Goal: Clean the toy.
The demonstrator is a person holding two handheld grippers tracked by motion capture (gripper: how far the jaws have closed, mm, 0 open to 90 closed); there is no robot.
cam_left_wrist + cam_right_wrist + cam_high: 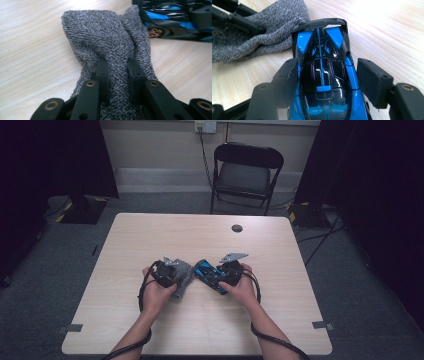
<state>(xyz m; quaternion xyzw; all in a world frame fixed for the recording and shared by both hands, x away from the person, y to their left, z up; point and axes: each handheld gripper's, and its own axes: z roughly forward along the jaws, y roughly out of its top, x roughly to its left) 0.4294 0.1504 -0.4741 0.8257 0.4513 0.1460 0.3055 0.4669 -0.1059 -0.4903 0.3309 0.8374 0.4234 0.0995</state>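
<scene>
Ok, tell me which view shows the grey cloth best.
The left gripper view: the grey cloth lies close up, bunched between the left gripper, its weave plain. The right gripper view shows one end of it beside the toy car. The high view shows a small grey patch.

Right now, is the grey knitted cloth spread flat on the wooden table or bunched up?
Bunched. The grey knitted cloth rises in folds, with the left gripper shut on a pinched ridge of it.
</scene>
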